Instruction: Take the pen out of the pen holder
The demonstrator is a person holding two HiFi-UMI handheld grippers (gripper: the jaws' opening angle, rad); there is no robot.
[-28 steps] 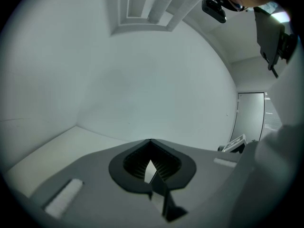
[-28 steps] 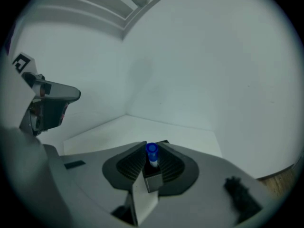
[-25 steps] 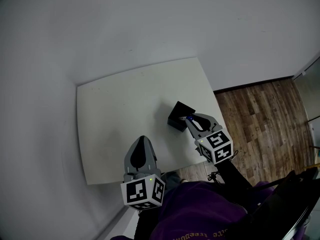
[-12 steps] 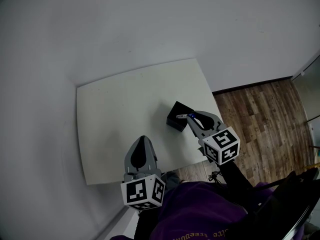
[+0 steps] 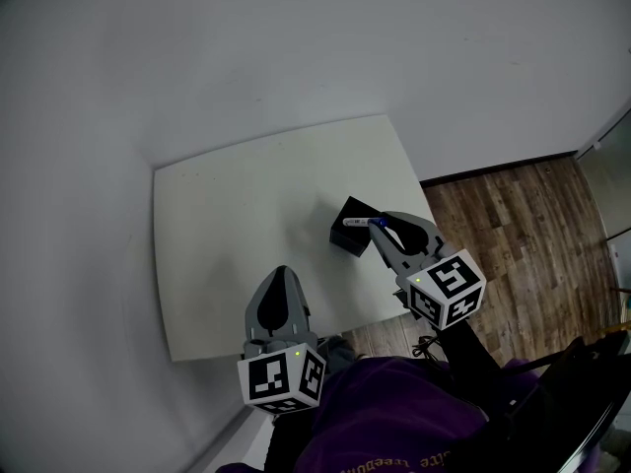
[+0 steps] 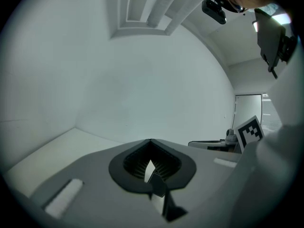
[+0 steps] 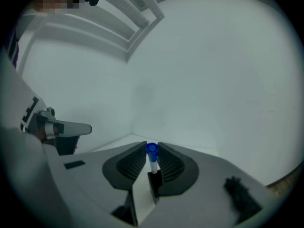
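Note:
A black square pen holder [image 5: 345,236] stands on the white table [image 5: 227,225] near its right edge. My right gripper [image 5: 381,227] hovers over the holder, shut on a white pen [image 5: 357,222] with a blue cap. In the right gripper view the blue cap [image 7: 151,148] sticks up between the jaws of the right gripper [image 7: 152,161], and the pen's lower end is hidden. The holder does not show in that view. My left gripper [image 5: 281,277] hangs over the table's front edge, shut and holding nothing; its tips meet in the left gripper view [image 6: 150,141].
Grey walls stand close behind and to the left of the table. Wooden floor [image 5: 513,225] lies to the right of it. A person's purple sleeve [image 5: 394,422] fills the bottom of the head view. The right gripper's marker cube [image 6: 249,131] shows in the left gripper view.
My right gripper has risen with the pen in it, and the pen now shows longer across the holder's top. The left gripper has stayed where it was.

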